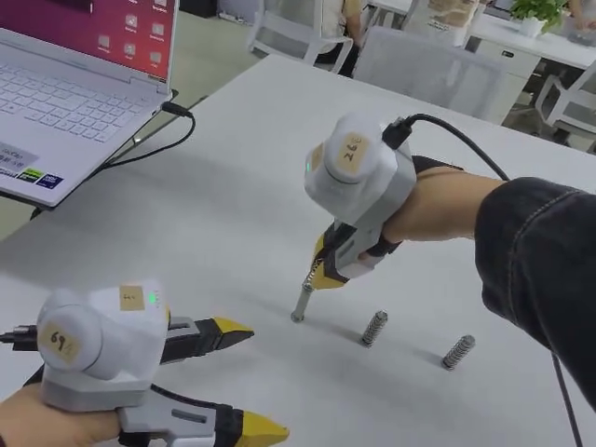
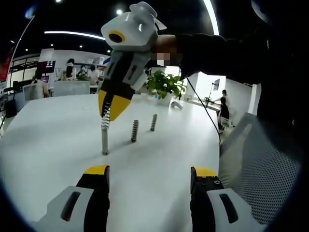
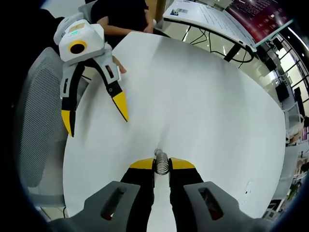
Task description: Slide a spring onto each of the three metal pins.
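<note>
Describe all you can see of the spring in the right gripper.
The spring is a small silvery wire coil, clamped between the yellow tips of the right gripper. It stands about upright, its lower end at the top of a metal pin standing on the white table; whether the pin has entered it I cannot tell.

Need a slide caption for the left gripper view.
Right gripper holds a spring atop a pin; two more springs stand beside it.

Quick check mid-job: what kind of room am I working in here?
Probably an open office or shared lab, not a factory floor. The work is on a big white table with an open laptop on it, a mesh office chair stands at its far side, and a potted plant stands beyond it.
</note>
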Demonstrator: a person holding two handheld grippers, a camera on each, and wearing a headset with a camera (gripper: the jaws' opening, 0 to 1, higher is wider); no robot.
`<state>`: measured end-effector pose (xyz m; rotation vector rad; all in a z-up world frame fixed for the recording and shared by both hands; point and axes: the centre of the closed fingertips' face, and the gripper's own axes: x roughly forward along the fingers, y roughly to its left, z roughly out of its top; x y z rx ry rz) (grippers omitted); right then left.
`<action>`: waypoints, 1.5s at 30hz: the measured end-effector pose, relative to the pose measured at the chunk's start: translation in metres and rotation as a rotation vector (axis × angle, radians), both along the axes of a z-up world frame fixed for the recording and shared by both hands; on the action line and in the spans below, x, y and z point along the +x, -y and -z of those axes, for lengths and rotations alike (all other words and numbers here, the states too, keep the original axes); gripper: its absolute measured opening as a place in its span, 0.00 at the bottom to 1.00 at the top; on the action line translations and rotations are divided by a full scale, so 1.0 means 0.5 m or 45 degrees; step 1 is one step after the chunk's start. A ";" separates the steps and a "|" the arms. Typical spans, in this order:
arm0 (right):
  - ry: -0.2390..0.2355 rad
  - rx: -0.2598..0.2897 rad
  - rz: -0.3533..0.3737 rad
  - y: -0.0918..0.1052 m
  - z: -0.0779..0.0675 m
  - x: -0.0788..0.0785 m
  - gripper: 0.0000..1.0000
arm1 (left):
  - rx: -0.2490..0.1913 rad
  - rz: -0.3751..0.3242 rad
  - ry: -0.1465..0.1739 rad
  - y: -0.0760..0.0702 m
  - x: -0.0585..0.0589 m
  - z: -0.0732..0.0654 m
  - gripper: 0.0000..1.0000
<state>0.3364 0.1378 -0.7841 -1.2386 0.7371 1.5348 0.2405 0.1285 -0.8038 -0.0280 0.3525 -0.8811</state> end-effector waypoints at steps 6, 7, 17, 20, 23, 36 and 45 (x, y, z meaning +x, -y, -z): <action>-0.014 -0.013 0.005 0.000 0.010 0.003 0.08 | -0.006 -0.003 -0.002 -0.001 0.001 0.002 0.63; -0.020 -0.018 0.007 0.000 0.016 0.003 0.08 | -0.005 -0.003 -0.001 -0.003 0.001 0.003 0.63; -0.047 -0.054 0.004 -0.006 0.050 0.000 0.08 | -0.006 -0.011 -0.002 -0.007 0.002 0.005 0.63; -0.051 -0.065 0.006 -0.009 0.061 -0.001 0.08 | -0.004 -0.013 -0.003 -0.009 0.002 0.006 0.63; -0.056 -0.074 -0.003 -0.011 0.073 -0.007 0.08 | -0.006 -0.016 -0.004 -0.010 0.002 0.006 0.62; -0.067 -0.118 -0.021 -0.012 0.108 -0.020 0.09 | -0.009 -0.030 -0.001 -0.016 0.005 0.005 0.62; -0.072 -0.110 -0.005 -0.011 0.115 -0.020 0.09 | -0.009 -0.031 -0.005 -0.016 0.006 0.005 0.62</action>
